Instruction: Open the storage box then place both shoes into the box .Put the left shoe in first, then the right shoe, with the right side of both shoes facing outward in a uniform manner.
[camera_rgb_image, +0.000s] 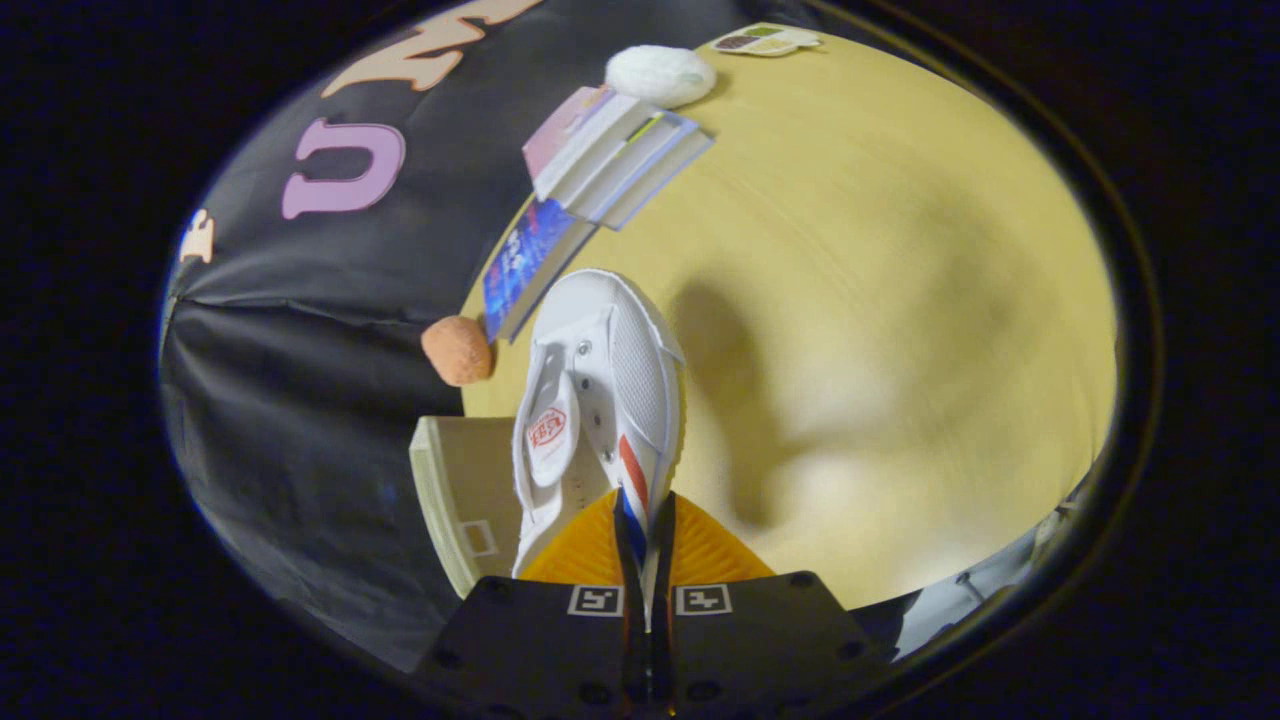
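The pale yellow wooden table (900, 250) spreads out well beyond the tongs, with a blurred dark shadow lying on it just ahead of them. Next in size, the white canvas shoe with a red and blue stripe on its side (610, 390) hangs lifted above the table, its toe pointing away from the tongs and its tongue with a red badge turned open to view. The tongs (645, 540) are almost fully closed, and the 2 fingers (700, 550) press from either side on the shoe's thin side wall near the striped part, so the shoe is held between them. Just beside the shoe, close to the tongs, stands the cream-coloured storage box (455, 495) at the table's border; whether its lid is open cannot be told. Beyond the shoe lies a stack of 3 books (600, 160), the nearest with a blue cover. Farther still rests a fluffy white oval ball (660, 75), and past it a small flat card with coloured patches (765, 40). A small round orange sponge-like ball (458, 350) sits touching the blue book's corner.
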